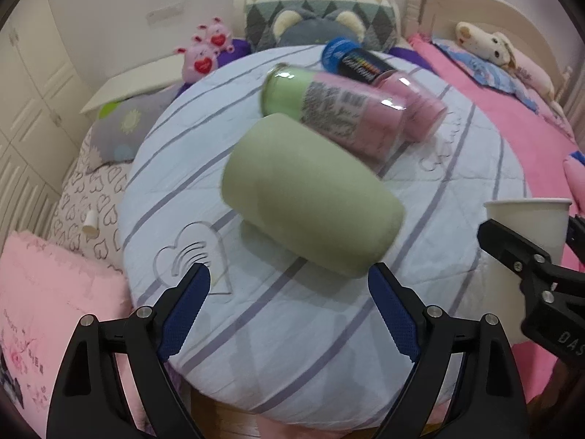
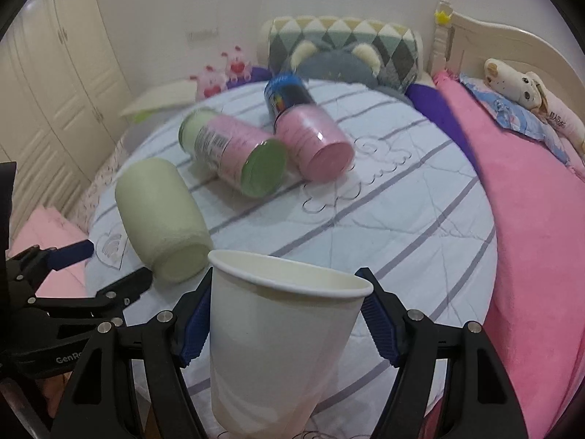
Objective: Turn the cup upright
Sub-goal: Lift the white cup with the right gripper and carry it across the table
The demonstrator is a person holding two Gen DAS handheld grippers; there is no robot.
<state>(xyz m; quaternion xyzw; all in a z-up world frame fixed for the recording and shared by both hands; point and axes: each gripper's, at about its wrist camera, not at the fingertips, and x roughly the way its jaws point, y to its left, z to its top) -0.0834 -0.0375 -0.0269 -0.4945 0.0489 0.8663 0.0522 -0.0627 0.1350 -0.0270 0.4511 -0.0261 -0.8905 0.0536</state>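
- The right gripper [image 2: 289, 323] pinches a white paper cup [image 2: 278, 344] upright, mouth up, between its blue-padded fingers [image 2: 193, 325], above the striped bed [image 2: 402, 219].
- The left gripper [image 1: 289, 305] hangs spread and empty, just before a green cup [image 1: 310, 197] lying on its side.
- Two pink canisters [image 2: 237, 153] lie behind it.

A home bedroom, likely a child's. A cream headboard [image 2: 512, 42] stands at the upper right over a pink blanket [image 2: 530, 219], with a plush dog [image 2: 519, 87] lying against it. Pink stuffed toys [image 1: 204, 51] (hearts on their fronts) sit upper left, beside white wardrobe doors [image 2: 55, 84].
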